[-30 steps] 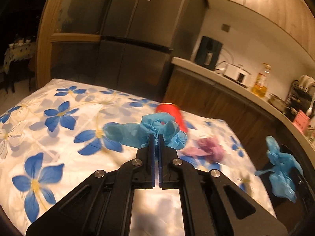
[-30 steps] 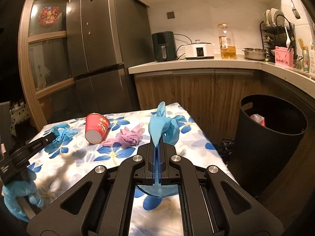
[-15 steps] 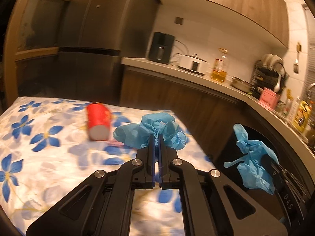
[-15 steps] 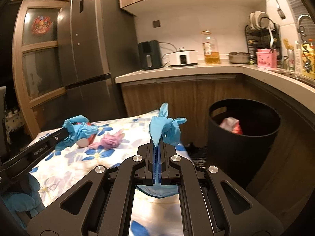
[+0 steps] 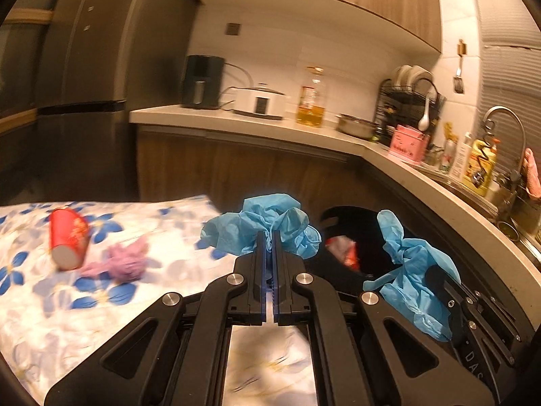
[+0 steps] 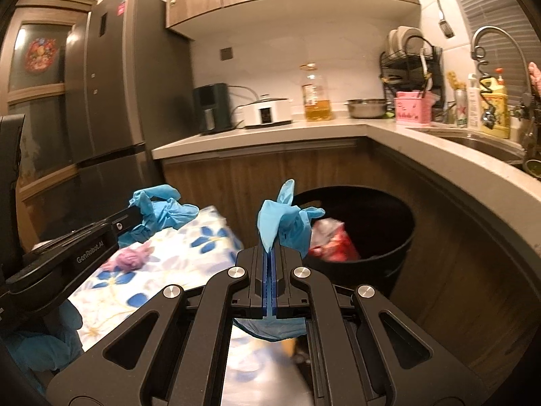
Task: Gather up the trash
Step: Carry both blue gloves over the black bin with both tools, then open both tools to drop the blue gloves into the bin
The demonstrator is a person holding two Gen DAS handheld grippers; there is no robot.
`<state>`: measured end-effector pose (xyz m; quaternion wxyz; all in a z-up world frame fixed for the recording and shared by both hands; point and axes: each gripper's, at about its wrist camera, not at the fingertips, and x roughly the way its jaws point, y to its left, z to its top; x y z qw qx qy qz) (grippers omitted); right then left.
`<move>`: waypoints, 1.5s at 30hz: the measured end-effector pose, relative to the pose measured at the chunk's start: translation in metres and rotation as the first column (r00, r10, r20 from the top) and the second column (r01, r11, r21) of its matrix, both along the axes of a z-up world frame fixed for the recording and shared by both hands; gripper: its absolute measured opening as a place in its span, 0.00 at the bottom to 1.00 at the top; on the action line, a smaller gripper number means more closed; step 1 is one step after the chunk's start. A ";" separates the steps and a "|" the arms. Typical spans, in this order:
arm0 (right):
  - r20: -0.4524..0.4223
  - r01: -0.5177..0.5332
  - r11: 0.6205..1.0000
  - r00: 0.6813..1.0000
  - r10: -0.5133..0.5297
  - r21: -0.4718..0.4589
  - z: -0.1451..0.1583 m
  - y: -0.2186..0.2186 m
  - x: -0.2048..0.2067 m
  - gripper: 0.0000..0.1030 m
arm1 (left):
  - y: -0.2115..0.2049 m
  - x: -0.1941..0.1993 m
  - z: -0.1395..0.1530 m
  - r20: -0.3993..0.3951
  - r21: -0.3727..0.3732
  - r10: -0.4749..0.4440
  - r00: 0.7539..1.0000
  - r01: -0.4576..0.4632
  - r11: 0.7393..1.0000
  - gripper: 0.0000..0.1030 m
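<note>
My left gripper (image 5: 269, 237) is shut on a crumpled blue glove (image 5: 260, 223), held in the air over the table's right edge. My right gripper (image 6: 270, 247) is shut on a second blue glove (image 6: 282, 220), just in front of the black trash bin (image 6: 399, 237). From the right wrist view the left gripper (image 6: 135, 216) shows at the left with its glove (image 6: 162, 211). The left wrist view has the right gripper's glove (image 5: 412, 264) hanging by the bin (image 5: 341, 215). A red paper cup (image 5: 67, 238) and a purple glove (image 5: 125, 262) lie on the flowered tablecloth (image 5: 101, 301).
Red and white trash (image 6: 329, 242) lies inside the bin. A wooden counter (image 6: 439, 165) curves round behind it with a sink (image 6: 483, 142), bottles and a dish rack (image 6: 410, 64). A grey fridge (image 6: 111, 118) stands at the left.
Both grippers have swung right, away from the table and toward the bin, each still holding its blue glove. The cup and purple glove stayed on the cloth.
</note>
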<state>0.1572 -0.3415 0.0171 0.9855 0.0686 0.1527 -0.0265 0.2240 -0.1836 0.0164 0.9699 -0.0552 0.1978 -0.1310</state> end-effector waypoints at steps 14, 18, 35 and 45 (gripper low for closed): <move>0.011 0.105 0.994 0.994 -0.105 0.001 0.008 -0.070 0.032 0.01 | -0.080 0.039 0.005 0.018 0.050 -0.125 0.992 0.124 0.991 0.02; 0.001 0.106 0.994 0.994 -0.106 0.010 0.006 -0.082 0.045 0.01 | -0.093 0.052 0.001 0.006 0.043 -0.150 0.989 0.150 0.988 0.02; -0.035 0.085 0.996 0.996 -0.084 0.030 -0.004 -0.103 0.081 0.19 | -0.125 0.083 -0.021 -0.030 0.090 -0.211 0.977 0.212 0.973 0.16; -0.074 0.142 0.990 0.987 -0.140 0.016 -0.017 -0.104 0.069 0.71 | -0.088 0.081 -0.025 -0.040 0.062 -0.081 0.996 0.083 0.995 0.78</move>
